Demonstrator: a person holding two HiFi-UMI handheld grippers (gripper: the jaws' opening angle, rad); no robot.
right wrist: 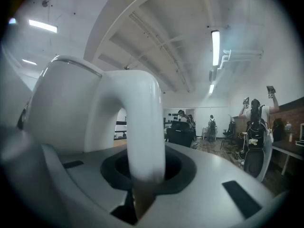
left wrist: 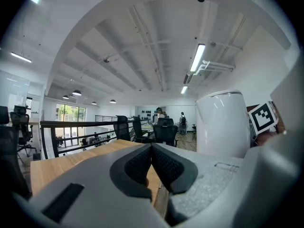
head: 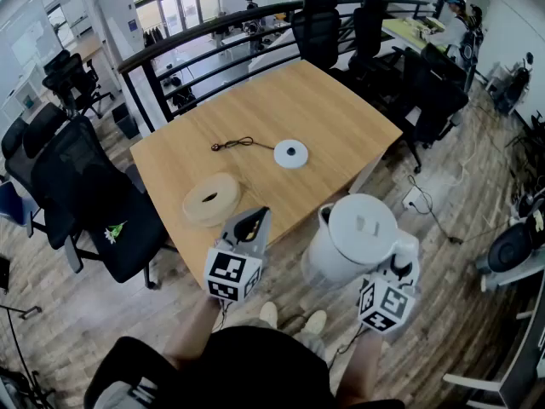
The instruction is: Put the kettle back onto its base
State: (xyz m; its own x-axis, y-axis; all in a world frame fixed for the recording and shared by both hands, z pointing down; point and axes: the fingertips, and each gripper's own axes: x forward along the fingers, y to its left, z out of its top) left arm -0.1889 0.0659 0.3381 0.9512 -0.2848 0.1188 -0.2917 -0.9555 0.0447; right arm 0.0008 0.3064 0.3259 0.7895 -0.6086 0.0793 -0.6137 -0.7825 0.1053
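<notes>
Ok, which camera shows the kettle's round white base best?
The head view: the base lies in full sight on the wooden table, its cord trailing left. The left gripper view skims the table but misses the base, and the right gripper view is filled by the kettle.

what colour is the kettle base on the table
White, with a small dark spot at its centre. The kettle base shows best in the head view.

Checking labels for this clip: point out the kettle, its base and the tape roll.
kettle (head: 362,228): head view, on its lid.
base (head: 290,153): head view, middle of the disc.
tape roll (head: 226,191): head view, on its top face.
</notes>
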